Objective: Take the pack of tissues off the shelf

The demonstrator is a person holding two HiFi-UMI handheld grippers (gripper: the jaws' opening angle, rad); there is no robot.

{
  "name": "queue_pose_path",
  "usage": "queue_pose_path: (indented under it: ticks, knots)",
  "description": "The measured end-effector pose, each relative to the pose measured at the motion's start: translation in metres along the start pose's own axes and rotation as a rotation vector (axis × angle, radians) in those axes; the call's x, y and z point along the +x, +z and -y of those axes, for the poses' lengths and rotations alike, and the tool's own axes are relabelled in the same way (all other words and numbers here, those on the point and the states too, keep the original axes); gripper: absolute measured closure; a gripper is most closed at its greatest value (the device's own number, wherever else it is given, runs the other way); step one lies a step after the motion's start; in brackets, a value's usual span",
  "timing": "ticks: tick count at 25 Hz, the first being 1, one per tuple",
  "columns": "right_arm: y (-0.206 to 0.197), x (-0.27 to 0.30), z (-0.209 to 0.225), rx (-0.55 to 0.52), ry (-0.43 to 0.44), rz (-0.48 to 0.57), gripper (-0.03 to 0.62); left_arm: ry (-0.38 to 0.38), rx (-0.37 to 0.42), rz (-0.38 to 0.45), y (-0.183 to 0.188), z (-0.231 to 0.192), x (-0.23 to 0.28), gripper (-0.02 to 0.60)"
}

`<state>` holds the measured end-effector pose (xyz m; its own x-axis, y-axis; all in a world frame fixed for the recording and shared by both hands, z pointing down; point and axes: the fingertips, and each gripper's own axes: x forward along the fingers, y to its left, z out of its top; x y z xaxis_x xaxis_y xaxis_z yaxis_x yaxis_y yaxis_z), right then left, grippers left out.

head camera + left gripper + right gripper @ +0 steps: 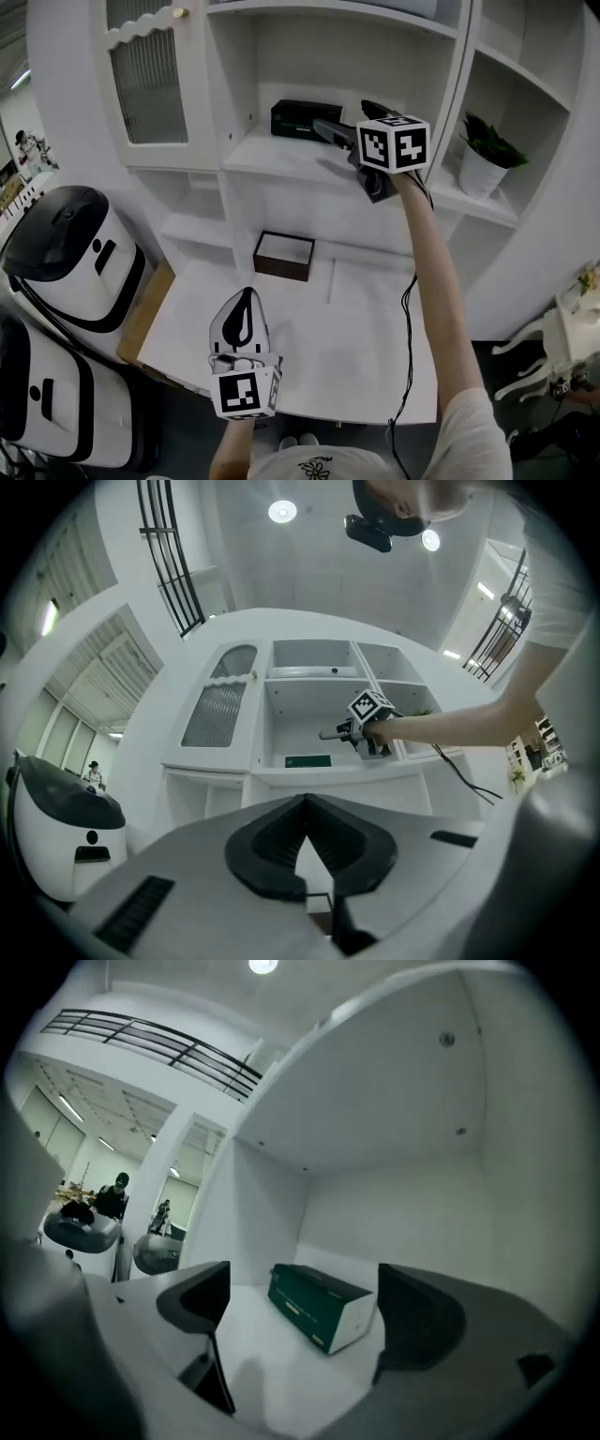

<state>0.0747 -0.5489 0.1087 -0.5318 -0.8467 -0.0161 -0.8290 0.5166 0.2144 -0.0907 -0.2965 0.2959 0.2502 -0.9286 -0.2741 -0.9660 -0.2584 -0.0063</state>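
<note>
- The pack of tissues point(305, 118) lies on the white shelf point(281, 155) in the upper middle of the head view. It is a dark green box set toward the back of its compartment.
- In the right gripper view the pack point(321, 1305) sits in the middle of the frame, framed by the gap between your two jaws but farther in than their tips. It lies at an angle, with its white end turned toward the jaw on the right of the frame.
- In the head view your right gripper point(342, 127) is just to the right of the pack, and its tips point left toward it. Neither jaw touches the pack.
- Your right forearm point(433, 253) runs from the lower right of the head view up to the shelf, stretched nearly straight. Your hand grips behind the marker cube point(394, 142), and a black cable point(409, 309) hangs along the arm.
- The right gripper point(305, 1307) stands wide apart and holds nothing.
- Your left gripper point(246, 300) is at the lower middle of the head view, over the near part of the white table point(375, 328), well apart from the shelf.
- In its own view the left gripper point(305, 841) has its jaw tips together with nothing between them. The pack point(308, 760) shows small and far off above them.
</note>
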Motion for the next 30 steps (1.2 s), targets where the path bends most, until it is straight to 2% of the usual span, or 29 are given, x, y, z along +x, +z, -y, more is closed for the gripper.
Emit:
queue_pose_path:
  ticks: [3,8,14,16,22,30]
  knots:
    - [-0.022,0.031,0.021,0.008,0.001,-0.103,0.123,0.03,-0.005,-0.012,-0.006,-0.013,0.003,0.583]
    - [-0.035,0.063,0.051,0.01,0.006,-0.2,0.125,0.079,-0.002,-0.035,-0.015,-0.033,0.005,0.583]
    - [-0.048,0.082,0.056,0.064,0.161,-0.268,0.125,0.145,0.003,-0.062,-0.025,-0.057,0.001,0.583]
    - [-0.054,0.086,0.053,0.073,0.205,-0.286,0.125,0.162,0.001,-0.072,-0.028,-0.063,-0.001,0.583]
    - [-0.07,0.095,0.06,0.076,0.235,-0.33,0.125,0.185,0.003,-0.097,-0.037,-0.069,-0.003,0.583]
    - [-0.074,0.105,0.058,0.113,0.329,-0.329,0.125,0.214,0.013,-0.12,-0.044,-0.074,-0.006,0.583]
